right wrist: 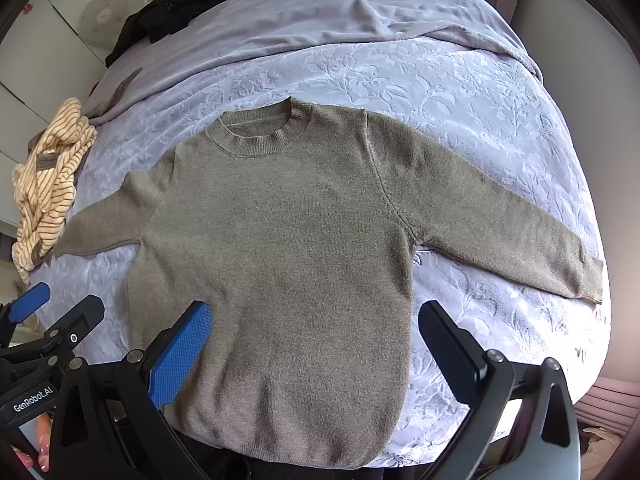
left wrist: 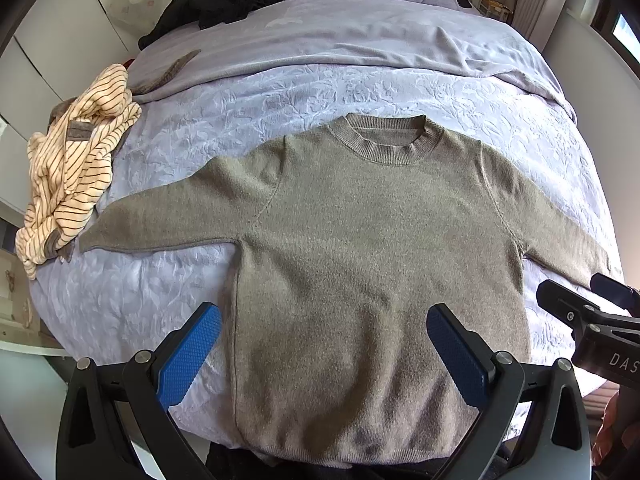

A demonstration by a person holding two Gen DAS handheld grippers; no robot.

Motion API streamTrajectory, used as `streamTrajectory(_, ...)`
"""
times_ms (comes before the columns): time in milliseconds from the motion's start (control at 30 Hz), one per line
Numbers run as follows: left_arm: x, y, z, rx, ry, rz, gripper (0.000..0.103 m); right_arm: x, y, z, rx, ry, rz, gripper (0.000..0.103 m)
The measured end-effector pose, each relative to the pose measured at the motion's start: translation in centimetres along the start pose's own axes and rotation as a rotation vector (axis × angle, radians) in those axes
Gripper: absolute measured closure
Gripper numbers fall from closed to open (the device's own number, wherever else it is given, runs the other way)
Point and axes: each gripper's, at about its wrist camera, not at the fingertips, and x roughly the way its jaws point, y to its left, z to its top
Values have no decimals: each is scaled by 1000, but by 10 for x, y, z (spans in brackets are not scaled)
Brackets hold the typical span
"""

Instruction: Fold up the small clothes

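- Grey-brown knitted sweater (left wrist: pixel 360 240), laid flat and face up on the bed, ribbed round collar at the far end, hem at the near edge just under my fingers, both sleeves spread out to the sides
- Lilac bedspread (left wrist: pixel 400 92) with a raised leaf pattern, bare around the sweater; a plainer lilac blanket (left wrist: pixel 340 36) lies across the far part
- Cream striped garment (left wrist: pixel 72 168), crumpled at the left edge of the bed, just beside the end of the sweater's left sleeve
- Black clothing (left wrist: pixel 224 0), heaped at the far left near the pillows
- My left gripper (left wrist: pixel 324 354), jaws spread wide, holding nothing, blue pads (left wrist: pixel 190 356) poised over the sweater's lower left part
- My right gripper (right wrist: pixel 314 350), jaws likewise spread wide and empty, over the sweater's lower right edge; whether either touches the cloth, I cannot tell
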Motion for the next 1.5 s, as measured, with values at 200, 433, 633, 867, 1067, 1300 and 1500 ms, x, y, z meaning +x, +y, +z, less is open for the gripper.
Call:
streamTrajectory(200,1,2,-1,-5,7,-6,0,-1,-1,0,10,1,-2,0)
streamTrajectory(433,1,2,-1,-6,5,-6,0,-2,1,-1,6,0,-5,0)
streamTrajectory(633,1,1,1,-14,1,-7,0,-3,4,1,-3,-4,-10,0)
streamTrajectory(867,-1,6,0,-21,-2,-9,0,-3,4,0,1,-1,-4,0)
streamTrajectory(1067,6,16,2,-26,-2,6,0,1,5,0,1,-3,11,0)
streamTrajectory(1300,22,28,3,-39,33,6,0,22,8,2,3,25,12,0)
streamTrajectory(1500,46,38,7,-28,71,-38,0,35,16,4,34,44,25,0)
